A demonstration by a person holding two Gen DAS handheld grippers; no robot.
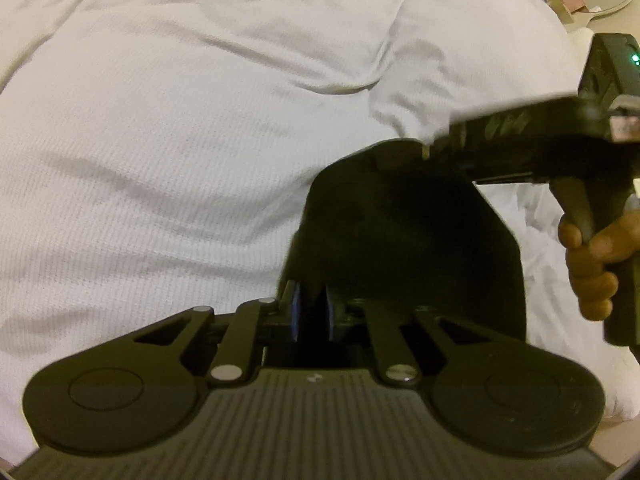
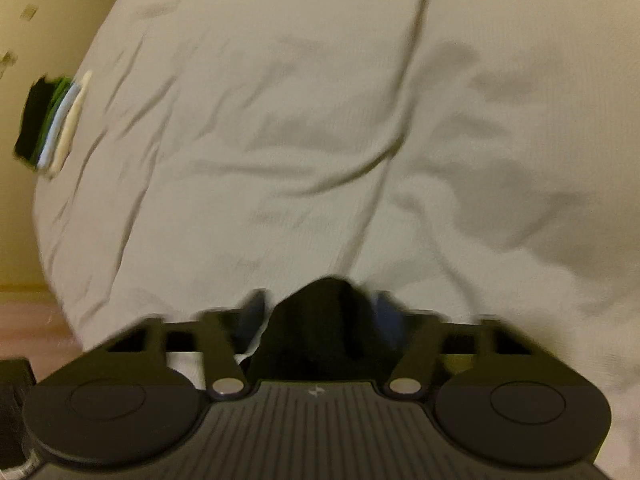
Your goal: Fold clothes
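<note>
Folding is at the pinch-and-lift step: left gripper (image 1: pixel 311 312) and right gripper (image 2: pixel 320 320) each have jaws clamped on the black garment (image 1: pixel 400 232), over the white bed (image 1: pixel 160 140). Next, I judge, both edges need carrying together.

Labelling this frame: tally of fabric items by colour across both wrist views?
Black garment, held by both grippers: 1
White bedding: 1
Stack at the bed edge, layers by colour: black 1, green 1, light blue 1, cream 1
Total: 6
</note>
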